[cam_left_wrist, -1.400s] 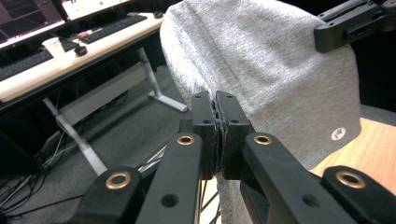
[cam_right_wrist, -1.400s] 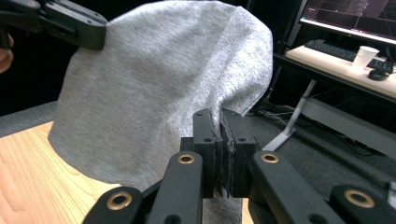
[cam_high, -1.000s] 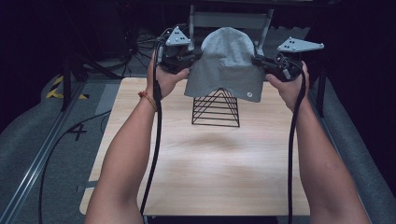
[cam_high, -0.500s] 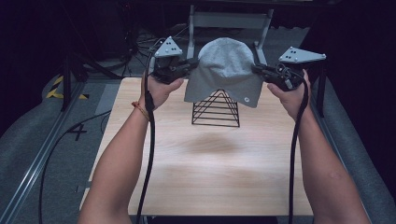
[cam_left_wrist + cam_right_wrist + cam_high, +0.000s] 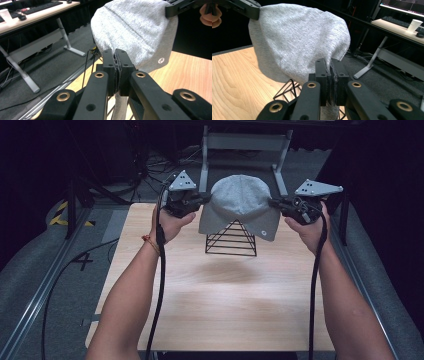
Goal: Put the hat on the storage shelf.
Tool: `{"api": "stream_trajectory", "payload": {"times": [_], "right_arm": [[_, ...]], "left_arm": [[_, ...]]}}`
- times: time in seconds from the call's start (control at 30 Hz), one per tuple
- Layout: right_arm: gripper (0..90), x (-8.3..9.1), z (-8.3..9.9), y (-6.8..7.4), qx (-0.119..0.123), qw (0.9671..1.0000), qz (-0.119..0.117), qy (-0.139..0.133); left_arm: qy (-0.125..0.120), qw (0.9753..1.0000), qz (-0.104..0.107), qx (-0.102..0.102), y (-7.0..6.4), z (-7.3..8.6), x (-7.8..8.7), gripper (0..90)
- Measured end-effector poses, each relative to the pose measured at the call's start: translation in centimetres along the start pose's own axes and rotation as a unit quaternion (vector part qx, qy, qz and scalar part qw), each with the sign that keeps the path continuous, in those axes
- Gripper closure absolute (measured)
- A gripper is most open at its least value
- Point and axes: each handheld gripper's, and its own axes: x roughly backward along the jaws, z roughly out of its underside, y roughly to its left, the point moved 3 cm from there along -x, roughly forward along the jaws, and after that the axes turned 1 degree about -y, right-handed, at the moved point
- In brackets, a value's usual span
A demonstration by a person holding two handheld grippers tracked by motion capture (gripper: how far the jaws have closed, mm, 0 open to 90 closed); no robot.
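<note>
Both grippers' fingers (image 5: 110, 65) pinch the hat (image 5: 241, 202) at opposite brim edges above the stand (image 5: 231, 240), and we judge it soft, light, floppy.

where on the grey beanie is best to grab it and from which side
By its brim edge, one side each, coming in from left and right. The grey beanie hangs limp above the wire stand; the left gripper and right gripper clamped on opposite edges likely keep it spread open.
</note>
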Motion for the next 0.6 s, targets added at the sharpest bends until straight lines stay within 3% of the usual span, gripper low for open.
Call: {"api": "stream_trajectory", "payload": {"times": [0.33,0.6], "right_arm": [[85.7,-1.4,2.5,0.0,-0.006,0.9997,-0.007,0.023],[85.6,-2.1,4.3,-0.2,-0.021,0.9991,-0.010,0.035]], "left_arm": [[0.030,0.9995,0.000,0.009,0.1,2.4,-2.1,87.6],[0.038,0.9991,0.002,0.020,-0.1,4.2,-3.4,87.6]]}}
